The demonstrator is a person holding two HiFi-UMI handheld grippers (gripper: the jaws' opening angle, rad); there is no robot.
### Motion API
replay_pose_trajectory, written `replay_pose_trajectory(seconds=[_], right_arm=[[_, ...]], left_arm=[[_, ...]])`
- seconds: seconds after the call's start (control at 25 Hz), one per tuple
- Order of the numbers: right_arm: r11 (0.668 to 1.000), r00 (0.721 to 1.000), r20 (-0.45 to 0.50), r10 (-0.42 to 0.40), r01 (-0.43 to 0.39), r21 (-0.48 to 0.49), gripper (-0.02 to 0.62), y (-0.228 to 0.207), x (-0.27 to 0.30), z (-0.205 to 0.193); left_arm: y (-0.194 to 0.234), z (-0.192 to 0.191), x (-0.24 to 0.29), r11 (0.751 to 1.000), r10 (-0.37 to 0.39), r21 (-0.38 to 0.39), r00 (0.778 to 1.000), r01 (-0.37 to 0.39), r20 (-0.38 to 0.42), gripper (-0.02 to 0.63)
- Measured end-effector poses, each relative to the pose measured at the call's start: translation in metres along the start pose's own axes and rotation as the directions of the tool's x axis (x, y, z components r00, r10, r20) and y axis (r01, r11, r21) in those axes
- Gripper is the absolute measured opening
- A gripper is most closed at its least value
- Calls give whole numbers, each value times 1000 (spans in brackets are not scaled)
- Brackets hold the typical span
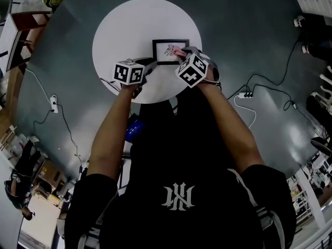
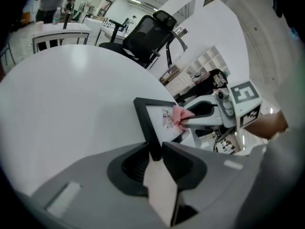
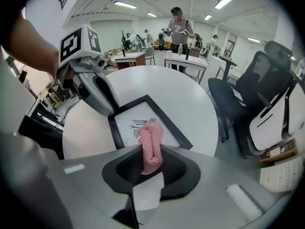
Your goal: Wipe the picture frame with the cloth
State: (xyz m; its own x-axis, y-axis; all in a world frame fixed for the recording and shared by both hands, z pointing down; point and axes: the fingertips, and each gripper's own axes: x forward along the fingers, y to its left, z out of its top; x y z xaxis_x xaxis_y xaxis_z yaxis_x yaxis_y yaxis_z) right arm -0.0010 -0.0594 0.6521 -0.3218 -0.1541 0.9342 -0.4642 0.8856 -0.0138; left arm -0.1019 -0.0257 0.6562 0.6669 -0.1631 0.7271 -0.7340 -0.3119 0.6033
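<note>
A black picture frame (image 1: pixel 170 51) with a white print lies flat on the round white table (image 1: pixel 119 30). My left gripper (image 1: pixel 148 64) holds it at its near left edge. In the left gripper view the frame's black border (image 2: pixel 143 116) runs in between the jaws, and the left gripper (image 2: pixel 155 149) is shut on it. My right gripper (image 1: pixel 181 52) is shut on a folded pink cloth (image 3: pixel 150 144). The cloth (image 2: pixel 179 117) rests on the glass over the drawing. In the right gripper view the frame (image 3: pixel 143 109) lies just beyond the right gripper (image 3: pixel 151 152).
A black office chair (image 2: pixel 153 30) stands behind the table, and another chair (image 3: pixel 248 92) is to the right. Cables and a power strip (image 1: pixel 244 94) lie on the grey floor. A person (image 3: pixel 178 25) stands at a far desk.
</note>
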Motion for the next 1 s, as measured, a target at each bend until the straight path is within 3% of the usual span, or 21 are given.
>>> replay_pose_trajectory(seconds=[0.56, 0.68, 0.76, 0.88, 1.0], right_arm=[[999, 999, 1, -37, 37, 2, 84, -12, -15, -16], [995, 996, -29, -90, 89, -46, 84, -22, -19, -21], [993, 993, -41, -113, 112, -28, 84, -29, -23, -24], [996, 997, 17, -82, 81, 45, 84, -23, -31, -11], [999, 994, 112, -11, 5, 53, 84, -1, -33, 19]], left_arm=[[2, 1, -1, 1000, -2, -10, 1000, 2, 21, 87], [2, 2, 1, 1000, -1, -22, 1000, 1, 27, 86], [1, 2, 2, 1000, 0, -28, 1000, 1, 28, 84], [0, 2, 2, 1000, 6, -18, 1000, -5, 17, 86], [-2, 0, -1, 1000, 10, 5, 1000, -10, -10, 84]])
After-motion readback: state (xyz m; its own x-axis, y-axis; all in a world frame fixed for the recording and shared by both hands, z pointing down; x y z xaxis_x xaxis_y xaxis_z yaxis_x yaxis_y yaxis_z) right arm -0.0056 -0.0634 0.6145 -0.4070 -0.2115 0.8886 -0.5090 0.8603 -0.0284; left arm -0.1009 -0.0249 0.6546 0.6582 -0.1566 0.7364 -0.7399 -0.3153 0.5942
